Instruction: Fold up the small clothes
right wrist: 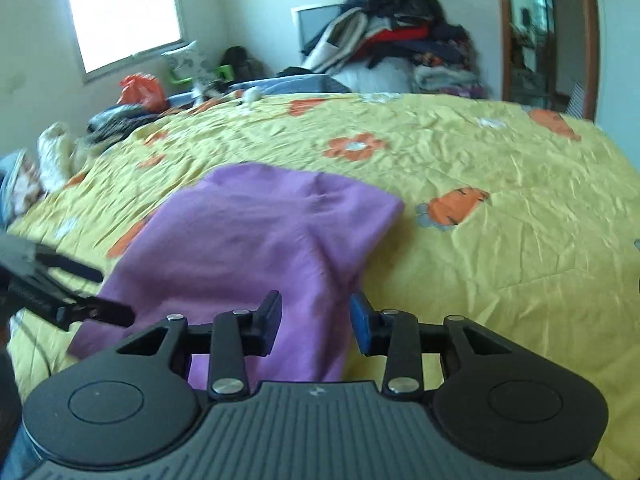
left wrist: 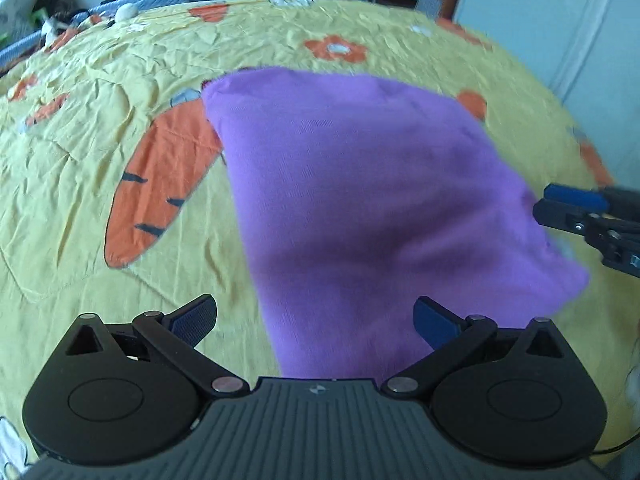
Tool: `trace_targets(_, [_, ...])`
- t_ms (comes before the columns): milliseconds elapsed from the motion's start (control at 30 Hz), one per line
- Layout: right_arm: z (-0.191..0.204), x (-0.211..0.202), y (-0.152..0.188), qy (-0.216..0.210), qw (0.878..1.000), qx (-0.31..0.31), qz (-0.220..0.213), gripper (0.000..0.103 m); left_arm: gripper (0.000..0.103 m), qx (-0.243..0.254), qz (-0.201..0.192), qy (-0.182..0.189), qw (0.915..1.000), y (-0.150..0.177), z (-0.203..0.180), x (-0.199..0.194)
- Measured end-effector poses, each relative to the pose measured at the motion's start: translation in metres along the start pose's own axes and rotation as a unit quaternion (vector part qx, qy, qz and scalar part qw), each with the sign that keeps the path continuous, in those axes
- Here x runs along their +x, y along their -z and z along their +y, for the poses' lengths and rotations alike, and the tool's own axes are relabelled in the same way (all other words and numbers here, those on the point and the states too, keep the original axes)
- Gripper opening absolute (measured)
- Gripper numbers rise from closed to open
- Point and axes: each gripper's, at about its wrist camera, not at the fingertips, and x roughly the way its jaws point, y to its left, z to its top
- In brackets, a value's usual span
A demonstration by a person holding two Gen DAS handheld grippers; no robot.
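Observation:
A purple garment (left wrist: 360, 200) lies folded on the yellow bedspread (left wrist: 80, 208), its near end reaching between my fingers. My left gripper (left wrist: 316, 320) is wide open just above the garment's near edge, holding nothing. In the right wrist view the same purple garment (right wrist: 260, 236) lies ahead. My right gripper (right wrist: 316, 324) is open, its pads on either side of the garment's near right edge without pinching it. The right gripper also shows at the right edge of the left wrist view (left wrist: 568, 208), and the left gripper shows at the left of the right wrist view (right wrist: 96, 292).
The bedspread (right wrist: 500, 240) has orange carrot (left wrist: 160, 184) and flower (left wrist: 336, 48) prints. A heap of clothes (right wrist: 400, 40) is piled beyond the far edge of the bed. A window (right wrist: 124, 12) and a doorway (right wrist: 548, 36) are in the background.

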Motion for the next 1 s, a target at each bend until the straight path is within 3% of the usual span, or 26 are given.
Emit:
trace_targets(33, [0.005,0.009,0.002,0.008,0.999,-0.029,0.03,0.034,0.103,0.013,0.005,-0.012,0.9998,0.004,-0.006,0.005])
trace_targets(67, [0.016,0.014,0.012,0.054,0.994,-0.076,0.061,0.034,0.103,0.022,0.008,-0.022,0.9995,0.009,-0.011,0.008])
trace_targets(100, [0.02,0.015,0.022,0.087,0.987,-0.116,0.062,0.035,0.103,0.024,0.007,-0.023,0.9994,0.014,-0.012,0.011])
trace_targets(133, [0.014,0.008,0.023,0.081,0.99,-0.103,0.057,0.035,0.103,0.024,0.003,-0.021,0.9995,0.018,-0.012,0.01])
trace_targets(200, [-0.005,-0.002,0.013,0.058,0.996,-0.042,0.061,0.035,0.103,0.016,0.005,-0.02,0.9997,0.019,-0.008,0.009])
trace_targets(267, [-0.015,-0.005,-0.001,0.073,0.996,-0.029,0.041,0.037,0.103,0.001,0.012,-0.012,0.9999,0.018,-0.004,0.004])
trace_targets(367, [-0.049,0.013,-0.024,0.018,0.997,0.068,0.009,0.041,0.103,-0.022,0.0,0.004,0.9998,0.013,0.001,-0.005])
trace_targets(467, [-0.088,0.056,-0.045,-0.023,0.986,0.165,0.006,0.041,0.103,-0.027,-0.001,0.005,0.9996,0.009,-0.003,-0.008])
trace_targets(533, [-0.113,0.089,-0.053,-0.047,0.973,0.223,0.026,0.041,0.103,-0.025,-0.001,0.011,0.9996,0.006,-0.008,-0.007])
trace_targets(567, [-0.123,0.105,-0.054,-0.061,0.965,0.253,0.033,0.035,0.103,-0.025,-0.001,0.011,0.9996,0.005,-0.011,-0.006])
trace_targets(600, [-0.131,0.116,-0.056,-0.074,0.958,0.275,0.027,0.023,0.103,-0.022,0.0,0.011,0.9997,0.005,-0.014,-0.004])
trace_targets(633, [-0.13,0.119,-0.059,-0.074,0.959,0.273,0.02,0.003,0.103,-0.016,0.002,0.008,0.9998,0.004,-0.017,-0.001])
trace_targets(700, [-0.11,0.113,-0.073,-0.025,0.98,0.197,0.0,0.003,0.103,-0.007,0.013,0.001,0.9999,0.005,-0.022,0.006])
trace_targets(767, [-0.092,0.108,-0.087,0.002,0.99,0.137,-0.022,0.003,0.103,-0.003,0.02,0.0,0.9998,0.007,-0.025,0.013])
trace_targets(933, [-0.098,0.138,-0.085,0.047,0.994,0.094,0.038,0.004,0.103,-0.012,0.023,0.008,0.9996,0.01,-0.022,0.018])
trace_targets(1000, [-0.099,0.129,-0.084,0.056,0.992,0.105,0.038,0.014,0.103,-0.025,0.026,0.016,0.9992,0.009,-0.017,0.015])
